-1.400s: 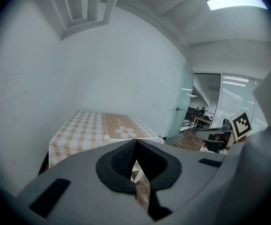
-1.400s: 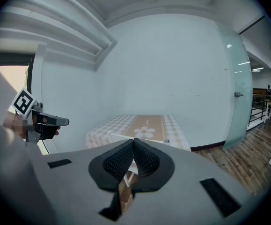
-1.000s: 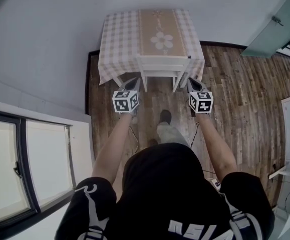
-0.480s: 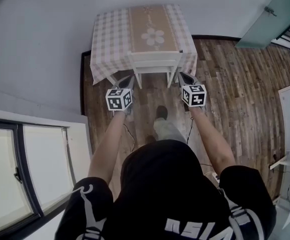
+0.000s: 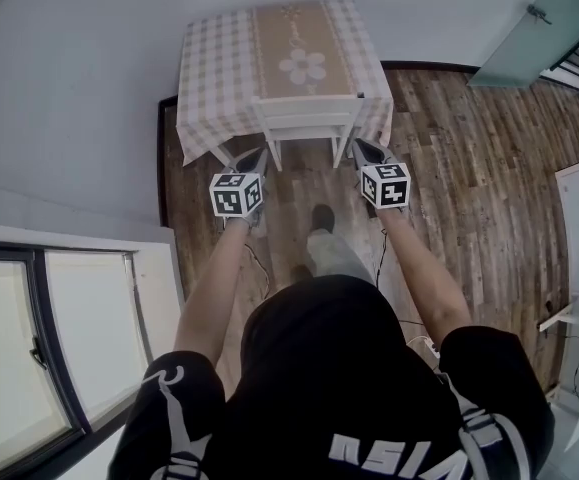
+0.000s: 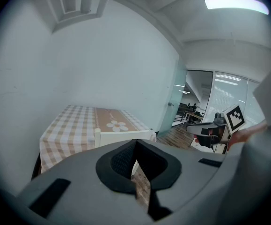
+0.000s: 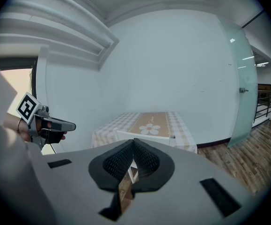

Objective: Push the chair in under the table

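Left gripper (image 5: 257,158): I see it reaching forward, tilted down, jaws closed on nothing.
Right gripper (image 5: 361,149): same pose, jaws closed, empty.
Chair (image 5: 304,118): between both grippers, against the table (image 5: 214,68).

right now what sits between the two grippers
In the head view, the white wooden chair stands between the left gripper and the right gripper, its legs over bare brown plank floor.

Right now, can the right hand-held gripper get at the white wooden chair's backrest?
Probably yes. The right hand-held gripper, jaws shut, points at the white wooden chair from close beside its backrest, with only brown plank floor around it and nothing in the way. Whether it already touches I cannot tell.
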`<action>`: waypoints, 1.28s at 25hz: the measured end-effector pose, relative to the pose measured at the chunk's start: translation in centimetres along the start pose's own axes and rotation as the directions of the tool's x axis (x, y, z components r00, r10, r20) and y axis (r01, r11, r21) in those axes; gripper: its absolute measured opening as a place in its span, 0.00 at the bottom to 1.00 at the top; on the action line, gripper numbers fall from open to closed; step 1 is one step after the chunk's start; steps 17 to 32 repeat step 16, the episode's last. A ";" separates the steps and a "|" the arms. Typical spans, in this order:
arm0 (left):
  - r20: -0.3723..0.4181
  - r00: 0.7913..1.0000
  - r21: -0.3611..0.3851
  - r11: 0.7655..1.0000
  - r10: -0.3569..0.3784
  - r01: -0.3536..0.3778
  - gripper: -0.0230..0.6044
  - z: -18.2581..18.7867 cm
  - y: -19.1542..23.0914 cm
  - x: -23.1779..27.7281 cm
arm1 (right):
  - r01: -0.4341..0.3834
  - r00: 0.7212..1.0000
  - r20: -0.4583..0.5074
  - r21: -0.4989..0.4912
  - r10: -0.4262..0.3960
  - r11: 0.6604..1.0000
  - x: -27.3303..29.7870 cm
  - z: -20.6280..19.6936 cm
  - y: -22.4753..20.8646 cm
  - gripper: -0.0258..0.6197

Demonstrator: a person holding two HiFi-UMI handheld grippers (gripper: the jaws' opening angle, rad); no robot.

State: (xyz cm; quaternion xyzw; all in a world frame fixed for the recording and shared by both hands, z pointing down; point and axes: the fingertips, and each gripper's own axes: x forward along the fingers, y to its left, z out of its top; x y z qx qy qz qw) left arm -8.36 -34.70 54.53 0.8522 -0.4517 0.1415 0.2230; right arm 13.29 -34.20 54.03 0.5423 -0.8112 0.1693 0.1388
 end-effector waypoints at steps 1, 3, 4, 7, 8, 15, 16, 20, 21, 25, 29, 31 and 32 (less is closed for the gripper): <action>-0.001 1.000 -0.007 1.000 -0.002 0.002 0.08 -0.1 0.1 0.0 | -0.002 1.000 -0.003 -0.001 0.002 1.000 0.1 -0.1 0.1 0.06; -0.005 1.000 -0.015 1.000 -0.002 0.002 0.08 -0.3 0.3 0.1 | -0.006 1.000 -0.010 -0.006 0.006 1.000 0.5 -0.3 0.3 0.06; -0.006 1.000 -0.018 1.000 -0.002 0.002 0.08 -0.3 0.6 0.0 | -0.008 1.000 -0.012 -0.008 0.008 1.000 0.7 -0.3 0.5 0.06; -0.006 1.000 -0.024 1.000 0.002 -0.003 0.08 -0.4 1.4 -0.2 | -0.012 1.000 -0.019 -0.011 0.012 1.000 1.4 -0.2 1.1 0.06; -0.006 1.000 -0.027 1.000 0.004 -0.004 0.08 -0.4 1.6 -0.2 | -0.012 1.000 -0.021 -0.013 0.012 1.000 1.5 -0.2 1.2 0.06; 0.004 1.000 -0.030 0.999 0.012 -0.011 0.08 0.0 3.0 -0.5 | -0.015 0.999 -0.035 -0.018 0.015 1.000 2.6 -0.5 2.0 0.06; 0.006 1.000 -0.030 0.999 0.012 -0.012 0.08 0.1 3.2 -0.5 | -0.015 0.999 -0.035 -0.019 0.014 1.000 2.8 -0.4 2.0 0.06; 0.006 1.000 -0.030 0.999 0.012 -0.012 0.08 0.1 3.2 -0.5 | -0.015 0.999 -0.035 -0.019 0.014 1.000 2.8 -0.4 2.0 0.06; 0.006 1.000 -0.030 0.999 0.012 -0.012 0.08 0.1 3.2 -0.5 | -0.015 0.999 -0.035 -0.019 0.014 1.000 2.8 -0.4 2.0 0.06; 0.006 1.000 -0.030 0.999 0.012 -0.012 0.08 0.1 3.2 -0.5 | -0.015 0.999 -0.035 -0.019 0.014 1.000 2.8 -0.4 2.0 0.06; 0.006 1.000 -0.030 0.999 0.012 -0.012 0.08 0.1 3.2 -0.5 | -0.015 0.999 -0.035 -0.019 0.014 1.000 2.8 -0.4 2.0 0.06; 0.006 1.000 -0.030 0.999 0.012 -0.012 0.08 0.1 3.2 -0.5 | -0.015 0.999 -0.035 -0.019 0.014 1.000 2.8 -0.4 2.0 0.06; 0.006 1.000 -0.030 0.999 0.012 -0.012 0.08 0.1 3.2 -0.5 | -0.015 0.999 -0.035 -0.019 0.014 1.000 2.8 -0.4 2.0 0.06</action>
